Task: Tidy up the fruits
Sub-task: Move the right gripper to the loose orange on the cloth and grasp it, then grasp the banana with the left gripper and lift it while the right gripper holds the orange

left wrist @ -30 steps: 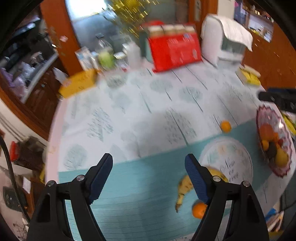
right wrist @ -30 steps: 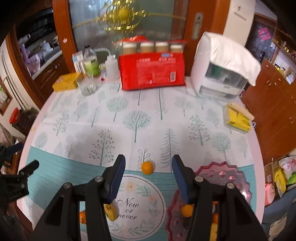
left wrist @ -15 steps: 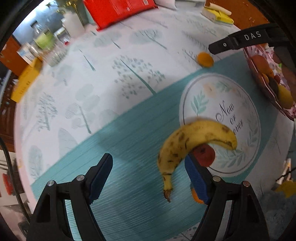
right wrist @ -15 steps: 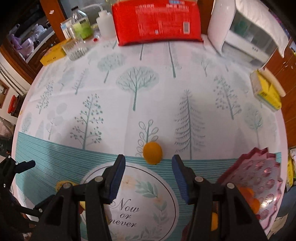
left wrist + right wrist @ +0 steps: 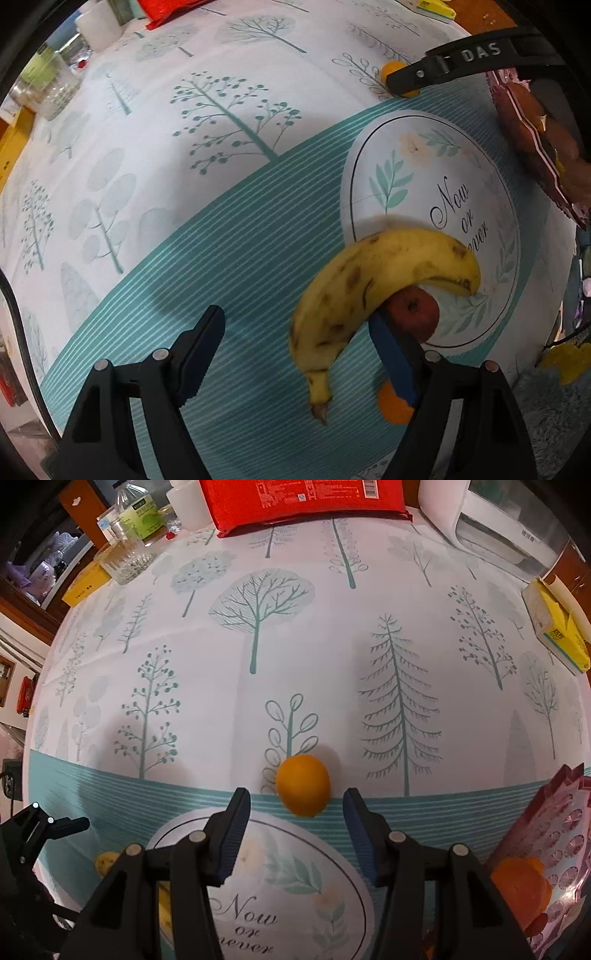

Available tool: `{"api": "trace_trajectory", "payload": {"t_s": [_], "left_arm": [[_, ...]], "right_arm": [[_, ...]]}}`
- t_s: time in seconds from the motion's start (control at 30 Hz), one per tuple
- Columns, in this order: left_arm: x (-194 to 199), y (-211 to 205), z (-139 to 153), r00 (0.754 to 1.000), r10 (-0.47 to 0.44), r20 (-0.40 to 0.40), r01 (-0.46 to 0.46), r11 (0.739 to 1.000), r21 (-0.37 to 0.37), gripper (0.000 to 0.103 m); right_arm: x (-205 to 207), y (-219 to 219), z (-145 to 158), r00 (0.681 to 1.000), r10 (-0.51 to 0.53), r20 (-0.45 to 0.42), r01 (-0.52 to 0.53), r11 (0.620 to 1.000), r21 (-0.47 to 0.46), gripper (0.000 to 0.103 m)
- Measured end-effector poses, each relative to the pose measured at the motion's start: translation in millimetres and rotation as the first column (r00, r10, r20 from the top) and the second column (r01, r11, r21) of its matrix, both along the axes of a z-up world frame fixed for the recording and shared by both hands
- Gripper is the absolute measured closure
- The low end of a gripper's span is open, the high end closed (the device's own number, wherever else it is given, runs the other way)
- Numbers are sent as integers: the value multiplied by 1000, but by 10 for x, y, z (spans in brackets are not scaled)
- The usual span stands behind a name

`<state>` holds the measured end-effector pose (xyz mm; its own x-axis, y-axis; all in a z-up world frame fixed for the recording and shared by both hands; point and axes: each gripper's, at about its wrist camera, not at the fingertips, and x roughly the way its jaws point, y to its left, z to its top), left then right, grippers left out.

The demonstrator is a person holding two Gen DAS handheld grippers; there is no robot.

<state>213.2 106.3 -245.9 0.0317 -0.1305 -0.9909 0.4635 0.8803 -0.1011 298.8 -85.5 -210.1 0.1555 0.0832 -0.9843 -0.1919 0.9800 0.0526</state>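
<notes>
My left gripper (image 5: 295, 332) hangs over the teal stripe of the tablecloth (image 5: 221, 240), jaws wide apart, nothing clamped. The banana (image 5: 373, 288) lies between them but hard against the right-hand finger, stem toward me, tip on the round printed patch. A red fruit (image 5: 413, 314) sits tucked under its curve and a small orange one (image 5: 393, 404) peeks out behind that finger. I'd shift toward the banana so its thick middle is centred, then close; otherwise I judge the finger lands on the red fruit.

My right gripper (image 5: 295, 805) is also apart and empty, narrower gap. The small orange (image 5: 303, 784) rests on the cloth just ahead of the tips, roughly on the centre line, not yet between the pads. It's round, so I'd push forward until the pads pass its widest part before squeezing, or it likely squirts out.

The pink fruit dish (image 5: 557, 830) sits at far right, already holding orange fruit; both pickups probably go there.
</notes>
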Motion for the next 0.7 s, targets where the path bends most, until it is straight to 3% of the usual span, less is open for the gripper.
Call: {"api": "trace_trajectory", "payload": {"t_s": [0.2, 0.23, 0.33, 0.7], "left_arm": [[29, -105, -23, 998, -60, -1, 60, 998, 18, 24], [34, -117, -21, 998, -68, -2, 68, 998, 19, 24], [66, -189, -29, 995, -98, -4, 98, 995, 23, 24], [119, -454, 14, 964, -264, 11, 264, 963, 48, 25]], "right_arm": [[1, 6, -83, 1000, 5, 16, -5, 999, -38, 54], [-1, 1, -95, 1000, 3, 17, -3, 999, -40, 64], [-32, -13, -87, 1000, -6, 18, 6, 1000, -25, 72], [-432, -111, 184, 998, -37, 45, 33, 995, 91, 73]]}}
